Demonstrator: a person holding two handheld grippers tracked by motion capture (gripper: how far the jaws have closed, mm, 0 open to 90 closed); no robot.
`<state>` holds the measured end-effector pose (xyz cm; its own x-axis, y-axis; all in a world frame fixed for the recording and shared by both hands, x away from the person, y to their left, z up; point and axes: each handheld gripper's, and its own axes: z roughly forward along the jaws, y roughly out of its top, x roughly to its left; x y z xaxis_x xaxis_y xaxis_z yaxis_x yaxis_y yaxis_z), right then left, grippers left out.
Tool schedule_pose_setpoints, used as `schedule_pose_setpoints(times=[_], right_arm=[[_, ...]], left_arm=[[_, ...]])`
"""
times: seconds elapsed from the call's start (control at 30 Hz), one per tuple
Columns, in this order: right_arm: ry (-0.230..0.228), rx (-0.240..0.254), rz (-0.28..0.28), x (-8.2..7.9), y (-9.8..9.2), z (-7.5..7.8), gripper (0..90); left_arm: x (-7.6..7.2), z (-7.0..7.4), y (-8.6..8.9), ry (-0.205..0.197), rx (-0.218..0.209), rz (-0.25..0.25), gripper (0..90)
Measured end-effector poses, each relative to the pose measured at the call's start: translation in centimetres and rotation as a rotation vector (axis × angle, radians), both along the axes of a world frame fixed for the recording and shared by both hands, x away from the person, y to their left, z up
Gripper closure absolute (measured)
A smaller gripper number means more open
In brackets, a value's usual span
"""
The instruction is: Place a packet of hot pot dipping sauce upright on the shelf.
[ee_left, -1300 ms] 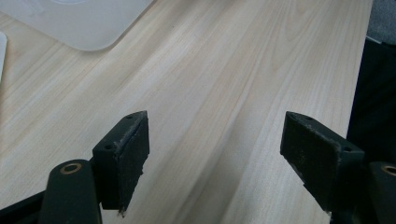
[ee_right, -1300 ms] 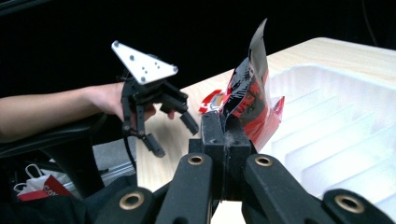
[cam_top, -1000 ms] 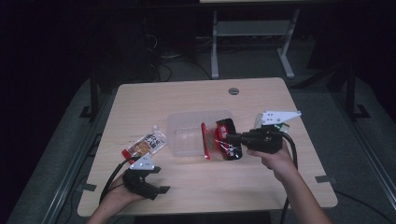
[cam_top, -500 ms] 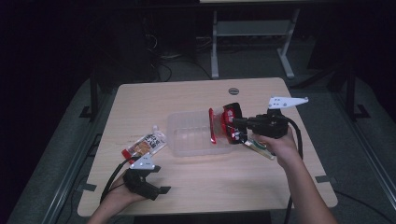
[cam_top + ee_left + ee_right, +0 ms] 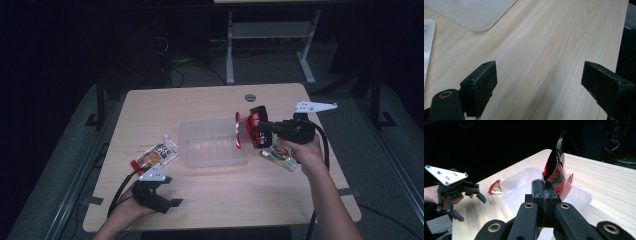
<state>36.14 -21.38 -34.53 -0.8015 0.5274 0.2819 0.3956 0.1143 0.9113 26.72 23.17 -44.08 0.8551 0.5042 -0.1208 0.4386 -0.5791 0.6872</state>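
A clear plastic container (image 5: 212,145) sits in the middle of the wooden table (image 5: 200,105). My right gripper (image 5: 260,129) hangs over its right end, shut on a red and black packet (image 5: 246,130) that stands on edge. In the right gripper view the packet (image 5: 556,170) rises from the shut jaws (image 5: 544,185) above the container (image 5: 521,185). My left gripper (image 5: 171,191) rests near the front left edge; its jaws have just been opening and stand wide apart (image 5: 539,72) over bare wood, nothing between them.
A white and orange snack packet (image 5: 156,155) with a red end lies left of the container. Another small packet (image 5: 280,156) lies under my right hand. The container's corner (image 5: 474,15) shows ahead of the left jaws. Dark floor surrounds the table.
The right gripper has carried the red and black packet up and toward the back right, from low at the container's right end to above it. The left hand has stayed put.
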Motion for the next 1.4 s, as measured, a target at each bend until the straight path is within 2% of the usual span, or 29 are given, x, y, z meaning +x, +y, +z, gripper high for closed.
schedule_pose_setpoints(times=[0.27,0.43,1.17,1.4], right_arm=[[0.011,-0.012,-0.046,0.2,-1.0,-0.6,90.0],[0.017,-0.013,-0.044,0.2,-1.2,-0.8,90.0],[0.063,-0.058,-0.01,0.6,0.7,-2.4,90.0],[0.081,-0.072,-0.016,0.9,1.4,-3.0,90.0]], left_arm=[[0.0,-0.1,0.2,0.002,-0.004,0.007,12.9],[0.1,-0.1,0.2,0.001,-0.002,0.008,13.0],[0.1,-0.3,0.1,0.01,0.008,0.001,13.1],[0.1,-0.3,0.1,0.01,0.013,-0.003,13.1]])
